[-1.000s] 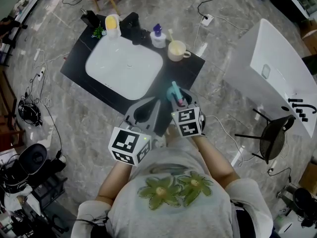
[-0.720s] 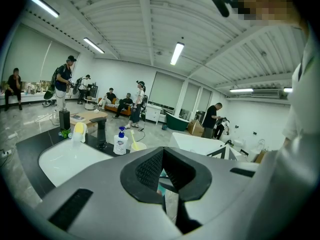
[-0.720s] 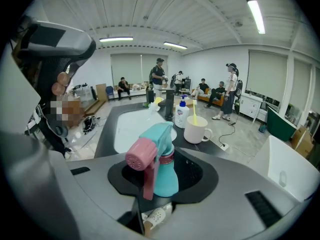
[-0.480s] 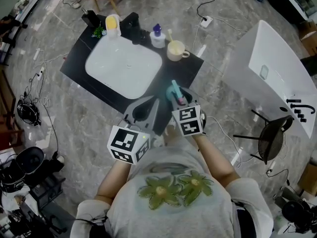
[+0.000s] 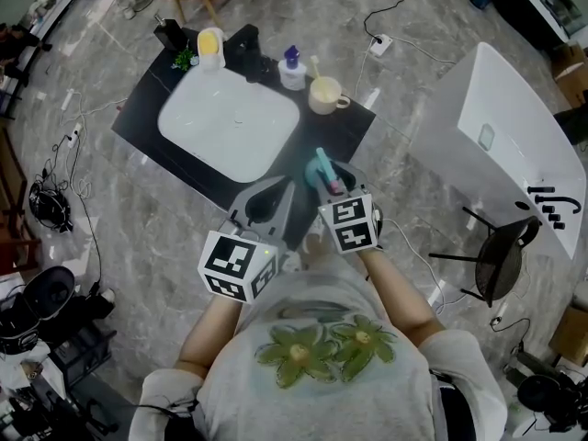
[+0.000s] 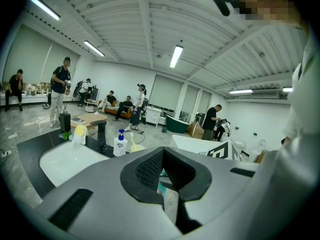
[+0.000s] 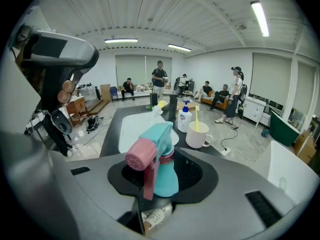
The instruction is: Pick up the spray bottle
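1. The spray bottle [image 7: 162,169] is blue-green with a pink tip and a pink trigger. It is up in the air, close to the person's chest, above the near edge of the black counter [image 5: 344,127].
2. The right gripper [image 7: 160,184] has its 2 jaws shut around the bottle's body, under the pink ring.
3. The left gripper [image 6: 164,176] sits just beside it. Its jaws are closed together and hold nothing.
4. The bottle stands straight, so its long side goes up and down. The pink tip points back at the person and a little to the left.
5. Farther off on the counter are the white sink [image 5: 230,131], a mug [image 5: 326,92] and a soap bottle [image 5: 292,67].
6. I think the pick-up is as good as done (the floor shows under the bottle). The next job is just to keep the squeeze firm and the bottle straight.
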{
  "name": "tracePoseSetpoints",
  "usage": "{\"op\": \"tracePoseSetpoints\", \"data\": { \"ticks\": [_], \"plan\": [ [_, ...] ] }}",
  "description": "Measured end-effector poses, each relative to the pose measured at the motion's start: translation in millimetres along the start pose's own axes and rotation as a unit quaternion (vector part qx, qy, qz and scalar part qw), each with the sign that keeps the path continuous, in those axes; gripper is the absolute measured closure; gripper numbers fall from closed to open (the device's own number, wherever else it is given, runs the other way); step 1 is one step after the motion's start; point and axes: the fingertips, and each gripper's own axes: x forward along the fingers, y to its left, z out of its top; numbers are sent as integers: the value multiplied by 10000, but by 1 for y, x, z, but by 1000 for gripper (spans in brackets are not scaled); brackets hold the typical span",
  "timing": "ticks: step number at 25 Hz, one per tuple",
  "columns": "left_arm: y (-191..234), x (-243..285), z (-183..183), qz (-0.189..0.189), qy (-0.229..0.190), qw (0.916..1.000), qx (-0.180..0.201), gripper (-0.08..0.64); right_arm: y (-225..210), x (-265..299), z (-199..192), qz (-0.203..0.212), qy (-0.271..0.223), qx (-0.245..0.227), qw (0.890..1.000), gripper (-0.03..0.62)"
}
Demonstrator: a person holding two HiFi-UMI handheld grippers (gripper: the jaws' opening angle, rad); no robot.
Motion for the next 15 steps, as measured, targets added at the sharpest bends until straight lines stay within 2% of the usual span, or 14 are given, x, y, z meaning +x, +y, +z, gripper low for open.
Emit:
{"op": "tracePoseSetpoints", "data": {
  "ticks": [15],
  "plan": [
    [-5,-9,3,8,-166,9999,-9,551,5,-16,16,19,-149,-128,9998,454]
  ]
}}
